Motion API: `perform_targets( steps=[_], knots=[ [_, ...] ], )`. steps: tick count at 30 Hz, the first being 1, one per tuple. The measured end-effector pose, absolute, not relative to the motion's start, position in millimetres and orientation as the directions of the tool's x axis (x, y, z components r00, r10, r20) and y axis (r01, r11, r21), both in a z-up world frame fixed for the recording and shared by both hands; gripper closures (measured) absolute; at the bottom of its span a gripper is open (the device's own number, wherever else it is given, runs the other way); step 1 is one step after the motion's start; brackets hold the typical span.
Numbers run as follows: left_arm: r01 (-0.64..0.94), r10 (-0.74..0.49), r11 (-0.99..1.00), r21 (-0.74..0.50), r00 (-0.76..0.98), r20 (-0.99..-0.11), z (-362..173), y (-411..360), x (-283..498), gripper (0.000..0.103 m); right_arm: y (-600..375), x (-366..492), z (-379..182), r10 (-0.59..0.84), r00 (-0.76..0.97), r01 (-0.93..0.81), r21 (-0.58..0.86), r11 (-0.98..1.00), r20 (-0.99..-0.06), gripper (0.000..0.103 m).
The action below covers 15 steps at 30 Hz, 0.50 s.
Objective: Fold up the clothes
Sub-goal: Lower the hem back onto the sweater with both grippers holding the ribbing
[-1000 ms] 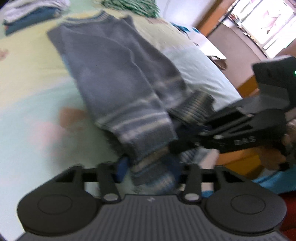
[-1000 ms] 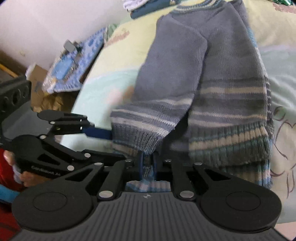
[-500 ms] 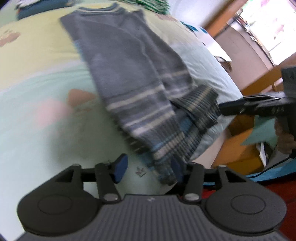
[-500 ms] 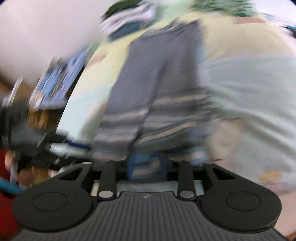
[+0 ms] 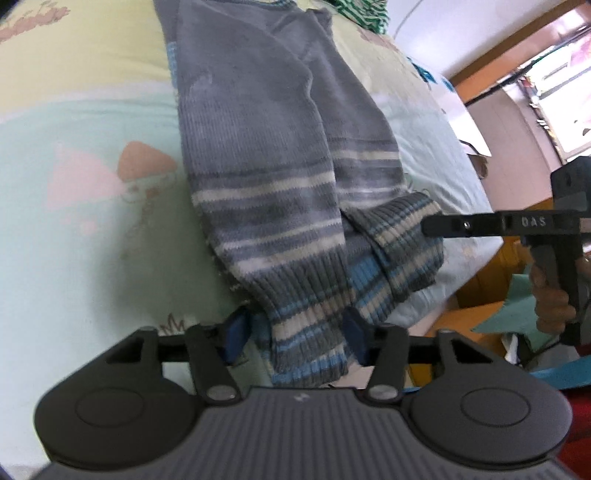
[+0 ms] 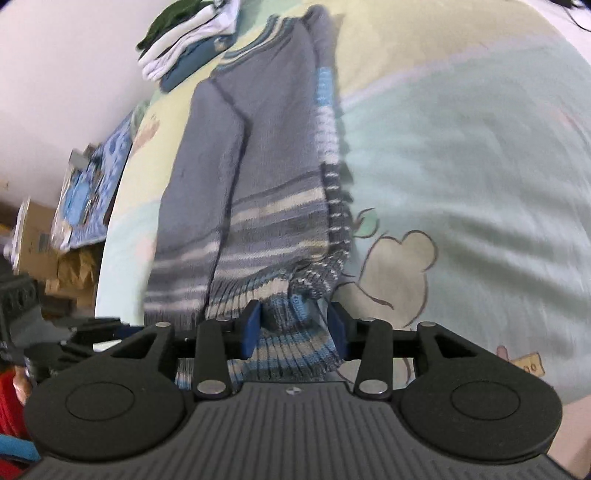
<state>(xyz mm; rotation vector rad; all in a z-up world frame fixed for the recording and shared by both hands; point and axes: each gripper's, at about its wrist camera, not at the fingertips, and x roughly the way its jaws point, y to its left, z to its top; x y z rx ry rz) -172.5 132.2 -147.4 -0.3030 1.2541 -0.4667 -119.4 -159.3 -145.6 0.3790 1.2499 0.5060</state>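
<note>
A grey knitted sweater point(image 5: 266, 155) with white and blue stripes lies lengthwise on the bed sheet point(image 5: 74, 221), its sleeves folded onto the body. Its ribbed hem hangs over the near bed edge. My left gripper point(image 5: 294, 332) straddles the hem's left part and its jaws are closing; the pads do not visibly press the fabric. In the right wrist view the sweater point(image 6: 258, 166) runs away from my right gripper point(image 6: 293, 326), whose jaws are opening around the hem's right part without pinching it. The right gripper's finger point(image 5: 461, 224) shows side-on by the striped cuff.
A stack of folded clothes point(image 6: 184, 48) sits at the far end of the bed, and a green striped garment point(image 5: 358, 11) lies nearby. Cardboard boxes and blue packaging point(image 6: 85, 177) stand left of the bed. Orange wooden furniture point(image 5: 476, 295) is beyond the right edge.
The right gripper, shut on the hem a second ago, has widened its jaws and slid right, away from the left gripper. The left jaws also stand wider. The sweater has settled flat.
</note>
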Motion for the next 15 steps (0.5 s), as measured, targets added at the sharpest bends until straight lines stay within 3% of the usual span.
perform_targets(
  steps=[3, 7, 10, 12, 15],
  knots=[
    [0.131, -0.494, 0.870, -0.476, 0.245, -0.834, -148.0, 127.2, -178.1, 0.061, -153.1, -123.9, -151.8, 0.573, 0.170, -0.196, 0.542, 0.817, -0.802, 0.061],
    [0.073, -0.498, 0.864, -0.498, 0.264, -0.826, -151.0, 128.1, -177.4, 0.075, -150.2, -130.3, -161.5, 0.595, 0.149, -0.220, 0.561, 0.798, -0.789, 0.065],
    [-0.008, -0.552, 0.819, -0.574, 0.267, -0.790, -157.3, 139.2, -170.5, 0.075, -157.7, -124.2, -162.8, 0.655, 0.152, -0.170, 0.633, 0.755, -0.740, 0.063],
    [-0.025, -0.557, 0.812, -0.583, 0.267, -0.786, -158.3, 140.5, -169.7, 0.074, -159.7, -122.2, -158.0, 0.658, 0.166, -0.180, 0.634, 0.752, -0.734, 0.056],
    [-0.041, -0.557, 0.810, -0.585, 0.262, -0.788, -159.0, 138.8, -167.2, 0.073, -162.9, -116.6, -159.3, 0.656, 0.167, -0.162, 0.636, 0.755, -0.736, 0.054]
  ],
)
